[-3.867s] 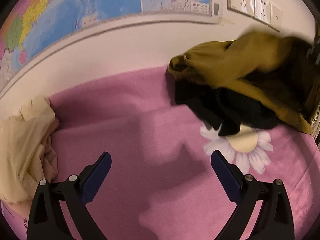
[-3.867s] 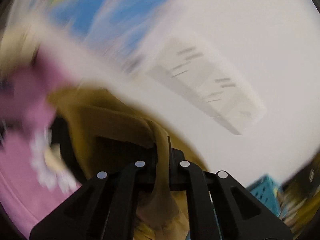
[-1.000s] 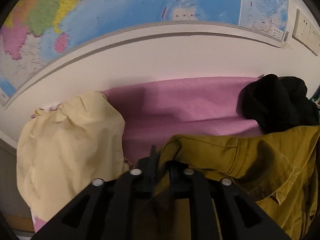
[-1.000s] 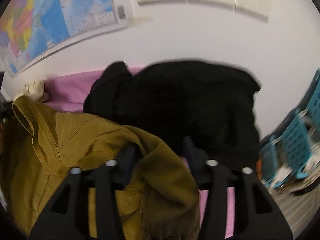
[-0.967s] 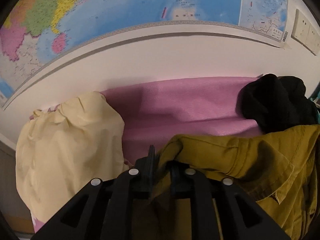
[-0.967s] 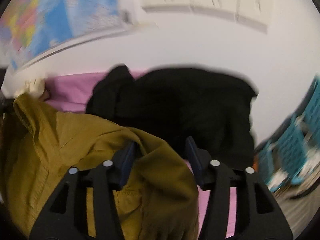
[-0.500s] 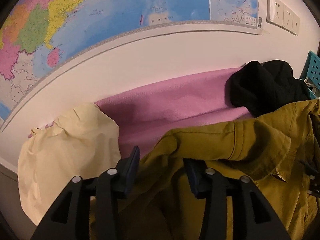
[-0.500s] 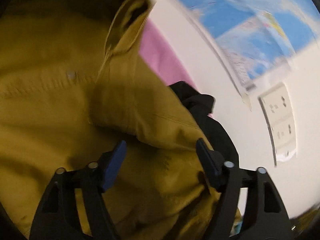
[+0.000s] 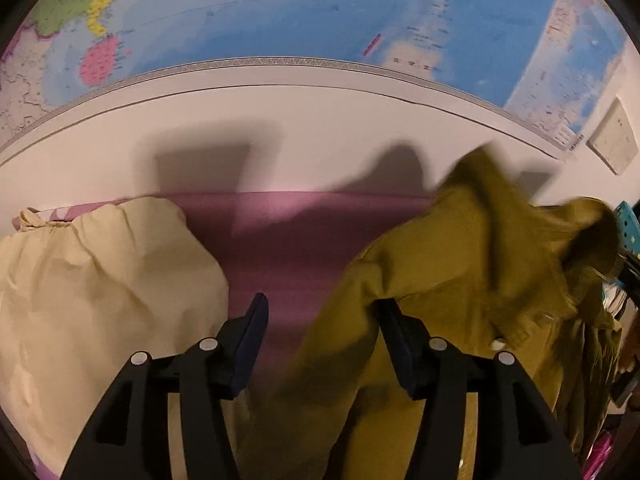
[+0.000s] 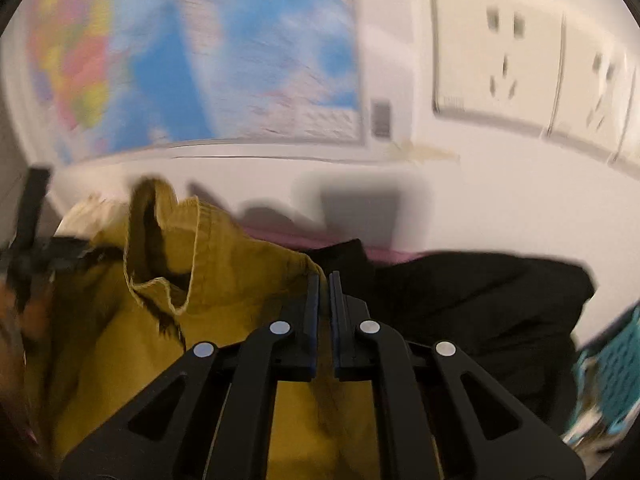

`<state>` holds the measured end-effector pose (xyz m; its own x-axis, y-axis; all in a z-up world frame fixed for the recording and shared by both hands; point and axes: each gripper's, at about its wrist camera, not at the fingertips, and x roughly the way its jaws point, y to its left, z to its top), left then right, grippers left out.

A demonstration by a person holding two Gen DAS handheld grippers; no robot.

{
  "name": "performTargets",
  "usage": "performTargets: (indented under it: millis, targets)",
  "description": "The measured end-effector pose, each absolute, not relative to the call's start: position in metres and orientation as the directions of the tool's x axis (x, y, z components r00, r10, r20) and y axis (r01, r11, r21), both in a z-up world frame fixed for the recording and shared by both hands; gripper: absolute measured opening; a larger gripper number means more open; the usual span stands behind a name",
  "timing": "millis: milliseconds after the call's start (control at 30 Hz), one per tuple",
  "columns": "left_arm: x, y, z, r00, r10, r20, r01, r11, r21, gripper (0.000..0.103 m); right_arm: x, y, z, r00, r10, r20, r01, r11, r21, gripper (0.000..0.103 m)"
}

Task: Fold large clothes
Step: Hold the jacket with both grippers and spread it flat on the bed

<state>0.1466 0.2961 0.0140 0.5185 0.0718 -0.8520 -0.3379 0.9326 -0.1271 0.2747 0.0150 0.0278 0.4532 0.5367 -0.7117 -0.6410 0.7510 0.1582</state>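
My left claw [image 9: 322, 316] gapes wide beside the mustard jacket [image 9: 472, 272]; right claw [image 10: 324, 280] nearly shut, grip unclear. Heavy, floppy cotton; I'd pinch the collar seam.

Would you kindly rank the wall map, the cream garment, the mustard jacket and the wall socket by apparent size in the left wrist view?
1. Wall map
2. Mustard jacket and cream garment: too similar, and both lie close to the camera
3. Wall socket

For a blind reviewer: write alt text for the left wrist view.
The open left gripper hovers over a mustard-yellow jacket draped across a pink blanket. A cream garment lies bunched at left, below a wall map.
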Motion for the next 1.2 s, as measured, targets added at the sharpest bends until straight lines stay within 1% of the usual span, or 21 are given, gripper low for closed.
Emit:
performTargets:
  millis: [33, 100, 133, 167, 233, 367, 433, 467, 500, 533, 600, 667, 733, 767, 800, 833, 867, 933, 967, 1133, 1200]
  targets:
    - [0.147, 0.297, 0.014, 0.517, 0.074, -0.853, -0.34, 0.932, -0.125, 0.055, 0.284, 0.022, 0.017, 0.448, 0.507, -0.737, -0.615, 0.773, 0.158, 0.007]
    - [0.142, 0.298, 0.019, 0.54, 0.053, -0.84, -0.321, 0.935, -0.148, 0.055, 0.291, 0.026, 0.005, 0.457, 0.466, -0.757, -0.579, 0.802, 0.144, 0.016]
    - [0.133, 0.299, 0.024, 0.561, 0.046, -0.826, -0.301, 0.942, -0.152, 0.058, 0.294, 0.026, -0.001, 0.465, 0.444, -0.766, -0.557, 0.819, 0.136, 0.026]
    - [0.124, 0.3, 0.029, 0.575, 0.047, -0.817, -0.29, 0.945, -0.149, 0.061, 0.294, 0.023, -0.002, 0.479, 0.434, -0.763, -0.536, 0.833, 0.138, 0.041]
    - [0.1, 0.297, 0.04, 0.609, 0.036, -0.793, -0.246, 0.959, -0.145, 0.068, 0.291, 0.007, 0.004, 0.493, 0.472, -0.731, -0.516, 0.835, 0.191, 0.048]
    - [0.031, 0.283, 0.047, 0.63, 0.101, -0.77, -0.19, 0.981, -0.027, 0.075, 0.251, -0.036, 0.027, 0.489, 0.564, -0.665, -0.577, 0.782, 0.238, 0.064]
    - [0.001, 0.274, 0.04, 0.617, 0.106, -0.78, -0.16, 0.987, 0.007, 0.076, 0.219, -0.06, 0.033, 0.486, 0.573, -0.661, -0.619, 0.759, 0.202, 0.066]
    - [-0.018, 0.267, 0.033, 0.606, 0.099, -0.789, -0.142, 0.99, 0.015, 0.076, 0.21, -0.071, 0.034, 0.486, 0.57, -0.662, -0.632, 0.752, 0.184, 0.07]
    - [-0.031, 0.261, 0.027, 0.596, 0.093, -0.798, -0.132, 0.991, 0.017, 0.077, 0.194, -0.083, 0.034, 0.489, 0.562, -0.667, -0.641, 0.75, 0.162, 0.071]
    - [-0.042, 0.255, 0.021, 0.588, 0.081, -0.805, -0.119, 0.993, 0.013, 0.081, 0.178, -0.097, 0.033, 0.49, 0.555, -0.672, -0.644, 0.75, 0.149, 0.071]
    - [-0.067, 0.241, 0.008, 0.563, 0.072, -0.823, -0.103, 0.995, 0.017, 0.084, 0.154, -0.117, 0.029, 0.487, 0.552, -0.677, -0.651, 0.746, 0.14, 0.071]
    - [-0.088, 0.226, -0.003, 0.55, 0.039, -0.834, -0.06, 0.998, 0.008, 0.084, 0.135, -0.132, 0.024, 0.518, 0.529, -0.672, -0.639, 0.762, 0.107, 0.075]
    - [-0.103, 0.212, -0.015, 0.533, 0.038, -0.845, -0.047, 0.999, 0.016, 0.084, 0.12, -0.146, 0.021, 0.542, 0.508, -0.669, -0.617, 0.782, 0.093, 0.077]
    - [-0.108, 0.21, -0.021, 0.523, 0.043, -0.851, -0.055, 0.998, 0.016, 0.081, 0.11, -0.159, 0.016, 0.538, 0.504, -0.676, -0.603, 0.79, 0.11, 0.077]
    - [-0.112, 0.209, -0.025, 0.516, 0.059, -0.855, -0.075, 0.997, 0.024, 0.061, 0.108, -0.162, 0.012, 0.538, 0.499, -0.679, -0.594, 0.796, 0.114, 0.078]
    - [-0.111, 0.21, -0.027, 0.509, 0.079, -0.857, -0.096, 0.995, 0.035, 0.038, 0.103, -0.168, 0.008, 0.539, 0.494, -0.682, -0.584, 0.803, 0.119, 0.078]
    - [-0.112, 0.215, -0.025, 0.504, 0.085, -0.859, -0.12, 0.992, 0.027, 0.032, 0.098, -0.174, 0.002, 0.535, 0.491, -0.687, -0.573, 0.809, 0.132, 0.078]
    - [-0.114, 0.23, -0.006, 0.538, 0.061, -0.841, -0.153, 0.988, -0.026, 0.012, 0.092, -0.184, -0.009, 0.523, 0.491, -0.697, -0.55, 0.819, 0.163, 0.078]
    - [-0.115, 0.238, 0.007, 0.557, 0.083, -0.827, -0.178, 0.984, -0.021, 0.009, 0.09, -0.189, -0.012, 0.522, 0.49, -0.698, -0.544, 0.821, 0.169, 0.078]
    - [-0.115, 0.282, 0.085, 0.627, 0.264, -0.733, -0.322, 0.944, 0.065, 0.008, 0.087, -0.205, -0.015, 0.523, 0.512, -0.681, -0.518, 0.826, 0.223, 0.078]
    - [-0.111, 0.297, 0.098, 0.607, 0.354, -0.711, -0.386, 0.914, 0.125, 0.008, 0.087, -0.209, -0.015, 0.524, 0.516, -0.678, -0.516, 0.825, 0.229, 0.078]
